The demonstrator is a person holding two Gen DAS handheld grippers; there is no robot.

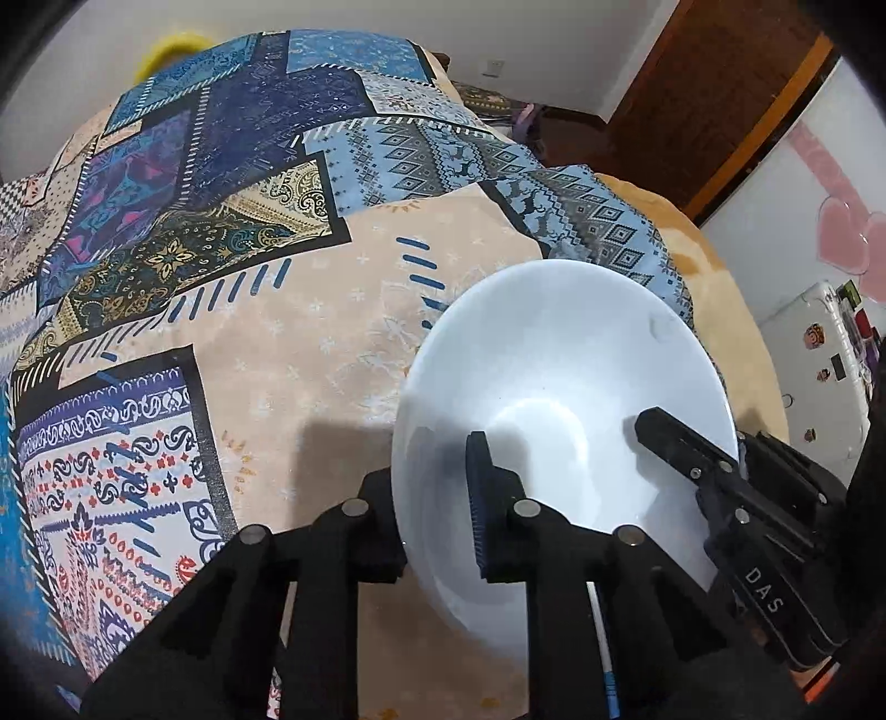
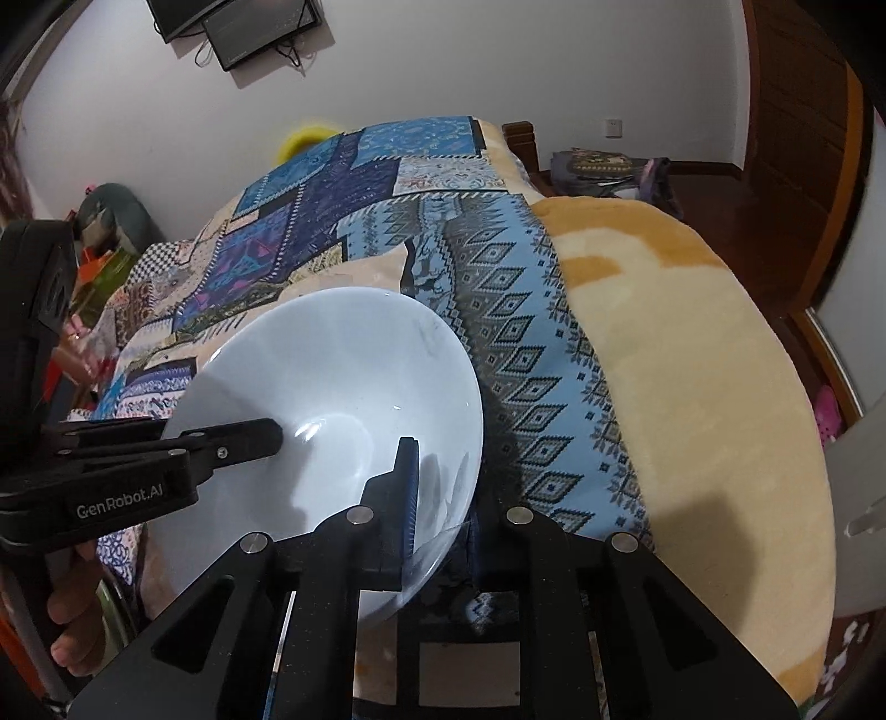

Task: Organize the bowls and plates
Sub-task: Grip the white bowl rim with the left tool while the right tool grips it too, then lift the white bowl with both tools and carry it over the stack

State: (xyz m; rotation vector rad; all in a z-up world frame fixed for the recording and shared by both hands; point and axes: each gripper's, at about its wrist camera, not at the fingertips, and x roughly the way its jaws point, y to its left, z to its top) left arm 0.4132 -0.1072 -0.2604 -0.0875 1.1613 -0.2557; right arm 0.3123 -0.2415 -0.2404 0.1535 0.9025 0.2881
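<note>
Left wrist view: a white bowl (image 1: 559, 410) sits on a bed under a patchwork bedspread (image 1: 221, 232) of blue, navy and beige prints. The left hand-held gripper (image 1: 437, 509) is clamped on the bowl's near-left rim, one finger (image 1: 487, 515) with a ribbed blue pad inside the bowl, the other outside the wall. The right hand-held gripper (image 1: 664, 437) reaches in from the right, and its body carries the white letters "DAS". A white case with stickers (image 1: 814, 354) stands at the far right.

Right wrist view: the same bowl (image 2: 332, 399) lies at lower left. The right hand-held gripper (image 2: 437, 520) pinches its right rim, blue-padded finger inside, the other outside. The left hand-held gripper (image 2: 266, 437) enters from the left, labelled "GenRobot.AI". A cream fleece blanket (image 2: 692, 387) covers the bed's right side, and a dark monitor (image 2: 243, 22) hangs on the wall.
</note>
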